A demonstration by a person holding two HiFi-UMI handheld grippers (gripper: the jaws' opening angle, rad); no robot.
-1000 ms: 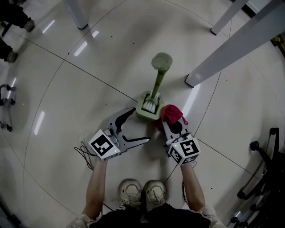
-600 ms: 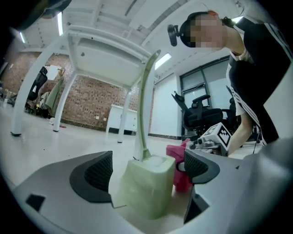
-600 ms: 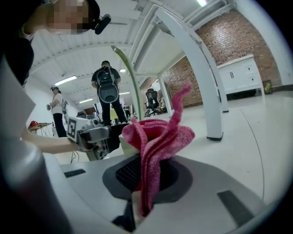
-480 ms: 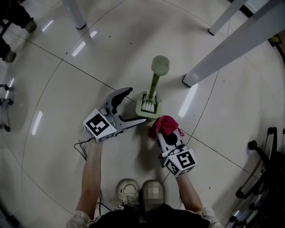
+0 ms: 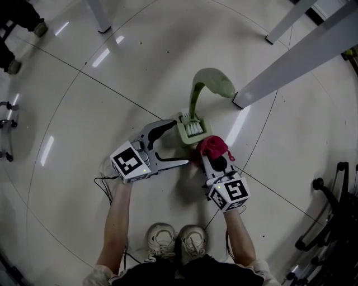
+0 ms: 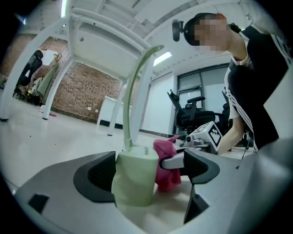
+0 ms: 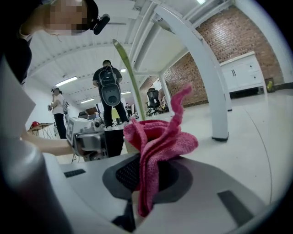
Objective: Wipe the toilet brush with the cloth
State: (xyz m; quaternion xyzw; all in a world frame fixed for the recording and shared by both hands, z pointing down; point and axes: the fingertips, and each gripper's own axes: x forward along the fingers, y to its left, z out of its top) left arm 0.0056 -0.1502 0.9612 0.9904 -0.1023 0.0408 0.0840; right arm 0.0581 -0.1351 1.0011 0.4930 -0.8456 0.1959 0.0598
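Observation:
A pale green toilet brush (image 5: 195, 98) stands in its square green holder (image 5: 192, 130) on the floor, its handle leaning and blurred at the top. My left gripper (image 5: 175, 143) is open, one jaw beside the holder's left side, the other lower on the floor. In the left gripper view the holder (image 6: 133, 179) sits between the open jaws of my left gripper (image 6: 149, 176), close to the left pad. My right gripper (image 5: 215, 157) is shut on a pink cloth (image 5: 213, 146), which sits just right of the holder. The cloth (image 7: 158, 146) bunches out of the right gripper (image 7: 146, 179).
White table legs (image 5: 291, 58) slant across the upper right, another leg (image 5: 99, 17) at the top left. An office chair base (image 5: 330, 223) stands at the right edge. My shoes (image 5: 179, 241) and a cable (image 5: 106, 187) lie below. Two people (image 7: 109, 91) stand farther off.
The brush handle has swung and its top now leans right, blurred. My left gripper has shifted right and down beside the holder. My right gripper has carried the cloth up against the holder.

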